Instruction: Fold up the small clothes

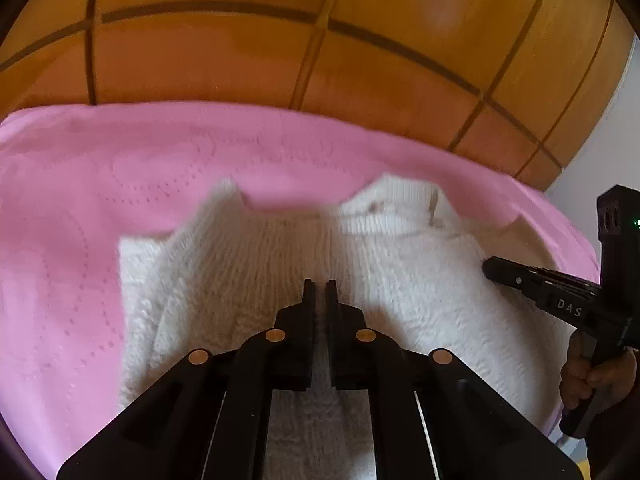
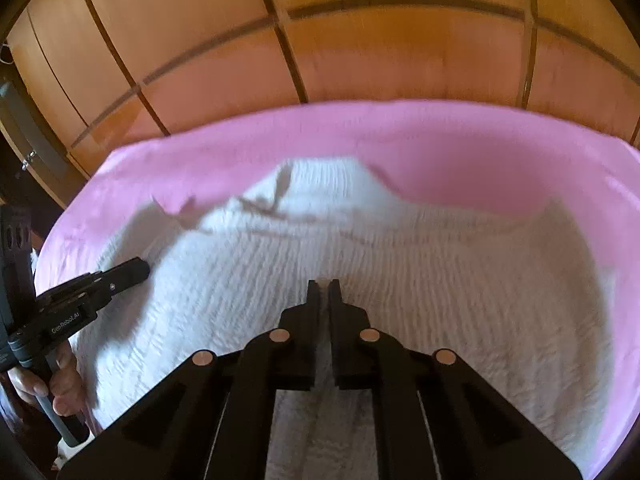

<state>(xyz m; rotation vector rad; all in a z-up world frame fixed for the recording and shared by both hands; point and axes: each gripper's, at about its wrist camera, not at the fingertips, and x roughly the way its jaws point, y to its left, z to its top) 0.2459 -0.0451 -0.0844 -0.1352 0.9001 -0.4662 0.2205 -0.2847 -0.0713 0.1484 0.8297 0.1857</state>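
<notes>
wooden panelled wall [image 1: 280,52] fills the whole background beyond both sets of fingers, crossed by dark grooves. below it the pink quilted cover [image 1: 72,208] spreads wide, running out past the fingertips on every side. on that cover lies the white knitted sweater [image 1: 248,256], directly under and ahead of both tools; its knit ribs run away from the fingers toward the wall, and its ribbed collar end [image 1: 400,208] points that way too, so the long axis looks to follow the line of the fingers, though blur softens the edges. left gripper [image 1: 320,286] has its jaws pressed together, clenched on nothing, tips hovering over the middle of the knit; whether they graze the wool is not clear. right gripper [image 2: 324,286] is the same, jaws drawn together with nothing between them, above the sweater's body. in the left view the right tool comes in from the side, tip [image 1: 490,268] at the sweater's edge, a hand [image 1: 592,380] gripping its handle. nothing stands between fingers and cloth.
</notes>
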